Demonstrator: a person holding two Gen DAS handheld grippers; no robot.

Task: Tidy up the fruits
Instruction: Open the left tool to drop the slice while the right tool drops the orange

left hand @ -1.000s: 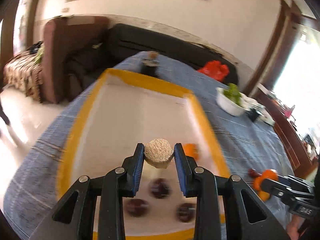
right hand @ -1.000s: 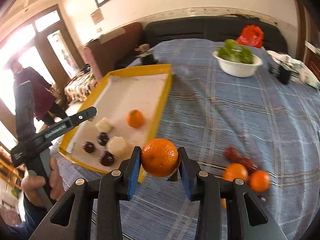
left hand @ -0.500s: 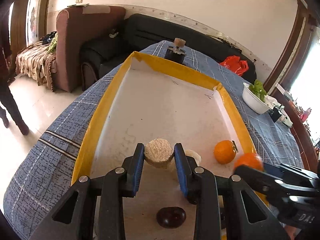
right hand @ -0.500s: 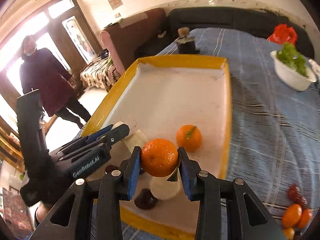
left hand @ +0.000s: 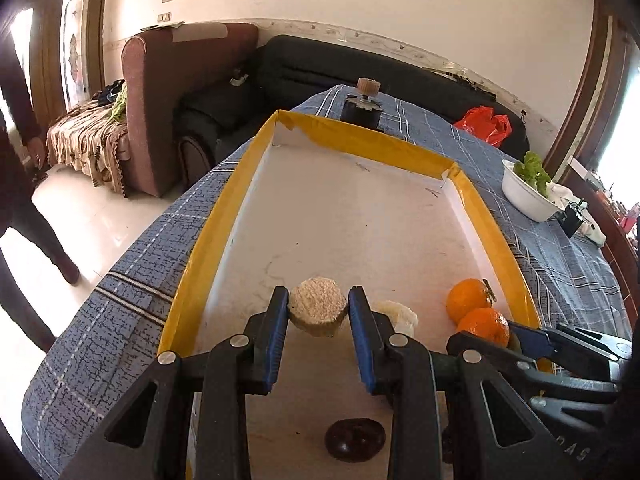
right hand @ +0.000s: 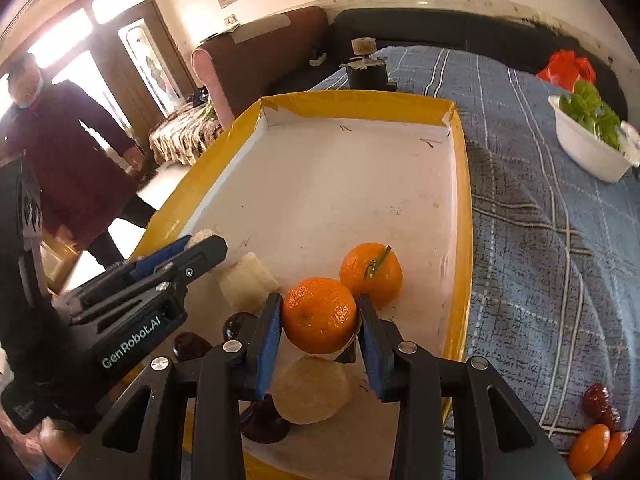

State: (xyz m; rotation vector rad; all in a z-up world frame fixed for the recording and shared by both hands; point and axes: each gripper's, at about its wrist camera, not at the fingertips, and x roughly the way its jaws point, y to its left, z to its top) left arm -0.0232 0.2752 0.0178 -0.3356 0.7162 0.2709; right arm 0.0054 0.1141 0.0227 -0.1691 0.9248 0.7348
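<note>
My left gripper [left hand: 318,314] is shut on a pale, rough-cut fruit piece [left hand: 318,310], held over the near end of the yellow-rimmed white tray [left hand: 256,148]. My right gripper [right hand: 319,316] is shut on an orange [right hand: 320,314], low over the tray and right next to another orange [right hand: 372,272] that lies there. The held orange [left hand: 484,326] also shows at the right of the left wrist view, beside the lying orange [left hand: 466,300]. Other pale pieces [right hand: 246,280] and dark round fruits [left hand: 354,438] lie on the tray's near end.
Loose oranges and red fruits [right hand: 596,428] lie on the blue checked tablecloth to the right of the tray. A white bowl of greens [right hand: 588,148] stands at the far right, a dark jar [right hand: 366,70] beyond the tray. A person [right hand: 68,160] stands at the left.
My right gripper carried the orange from over the cloth leftward over the tray and down beside the lying orange. My left gripper sank slightly, keeping its pale piece.
</note>
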